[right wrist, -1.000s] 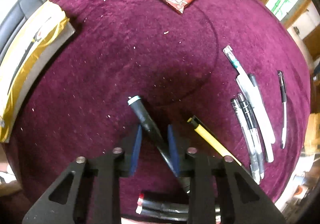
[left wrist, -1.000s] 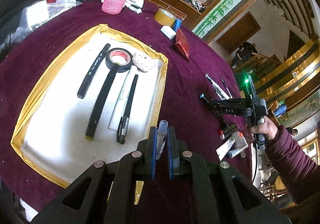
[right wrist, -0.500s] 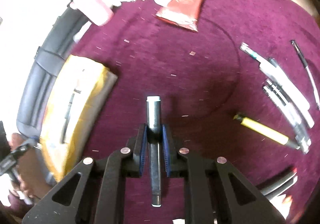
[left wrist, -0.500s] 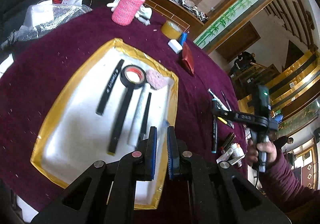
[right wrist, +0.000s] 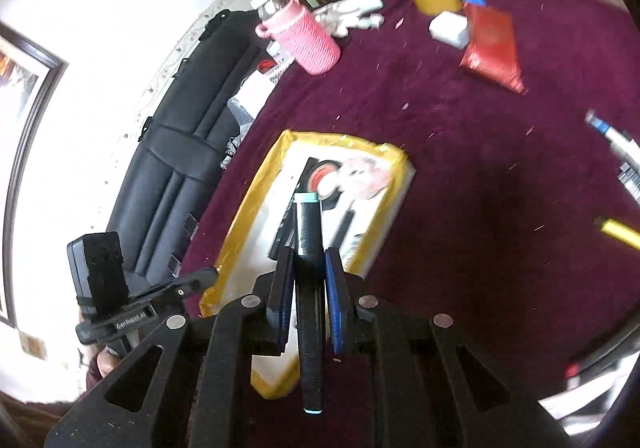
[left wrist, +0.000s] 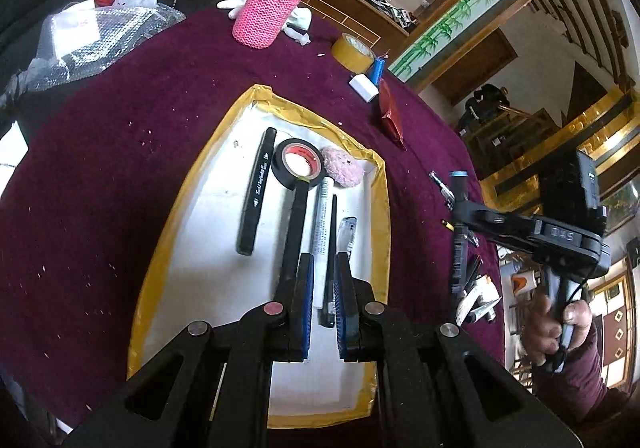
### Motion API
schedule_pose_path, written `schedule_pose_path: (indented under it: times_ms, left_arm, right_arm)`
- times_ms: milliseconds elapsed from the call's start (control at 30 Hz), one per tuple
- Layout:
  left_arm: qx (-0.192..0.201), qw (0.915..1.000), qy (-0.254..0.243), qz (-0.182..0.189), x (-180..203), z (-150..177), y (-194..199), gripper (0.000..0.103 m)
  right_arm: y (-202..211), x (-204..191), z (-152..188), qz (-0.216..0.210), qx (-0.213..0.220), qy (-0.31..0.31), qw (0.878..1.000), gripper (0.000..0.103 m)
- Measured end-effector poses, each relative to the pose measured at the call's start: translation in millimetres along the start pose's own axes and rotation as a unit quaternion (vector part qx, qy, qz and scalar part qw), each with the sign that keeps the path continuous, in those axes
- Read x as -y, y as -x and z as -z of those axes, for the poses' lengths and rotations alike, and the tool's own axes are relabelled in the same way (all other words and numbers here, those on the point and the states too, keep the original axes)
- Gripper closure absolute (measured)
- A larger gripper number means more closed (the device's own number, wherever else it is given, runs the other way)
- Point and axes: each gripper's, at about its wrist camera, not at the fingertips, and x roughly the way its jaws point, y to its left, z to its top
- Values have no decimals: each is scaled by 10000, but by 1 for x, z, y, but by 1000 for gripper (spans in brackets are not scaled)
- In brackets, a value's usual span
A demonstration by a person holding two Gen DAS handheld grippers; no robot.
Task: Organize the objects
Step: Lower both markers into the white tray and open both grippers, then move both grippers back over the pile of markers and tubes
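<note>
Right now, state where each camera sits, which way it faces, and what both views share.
Left wrist: on the left gripper, looking down over the yellow-rimmed tray; its open fingers, plus the right gripper and right hand, show.
Right wrist: on the right gripper, facing the tray across the purple cloth; its fingers grip a black marker, and the left gripper shows.
Shared: tray, black tape roll, pink bottle.
</note>
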Motion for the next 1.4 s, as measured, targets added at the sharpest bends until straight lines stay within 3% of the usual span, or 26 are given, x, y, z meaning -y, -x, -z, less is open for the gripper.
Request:
schedule_pose_path:
  times_ms: [267,433,567,767,833,900,933,1033,1267,1333,1400]
  left_arm:
    - [-176,9998,-63,56,-25,-10,2,96]
    - [-265,9996,-46,87,-43,-12,5,96]
    - [-305,9994,10,151,-54,-13,7,96]
    - [-374,9991,-112,166,-56,-16,8,95]
    - [-408,9989,-220,118,-52,-18,8,86]
    - [-388,9987,-321,57,-49,-19,8,60]
    - [-364,9986,-371,39,-46,-20,8,55]
    - [-417,9984,-372,75,-43,-25,5,54]
    - [-645,9969,-411,170,-24,-27,-6,43]
    - [-713,9960,-492,232,-12,-25,-10,38]
    - [-789,9946,-603,318,4,-23,-13,27]
  right_arm:
    - [-64,0,-1,-46,-52,-1027,9947,90]
    - [-97,-9,-6,137,-184,-1200,9925,90]
    - [-117,-16,-6,744,-263,-1046,9914,90]
    - [-127,-23,-7,1276,-343,-946,9867,89]
    - [-127,-26,-9,1517,-328,-852,9842,89]
    - [-123,-29,-8,1684,-290,-731,9826,85]
    - [-120,-31,-8,1730,-255,-692,9822,80]
    - [-107,-37,-5,1780,-100,-611,9821,70]
    - [-57,-40,12,2104,465,-558,9749,66]
    - [-34,-41,21,2341,844,-481,9673,66]
    - [-6,-41,32,2751,1320,-327,9518,63]
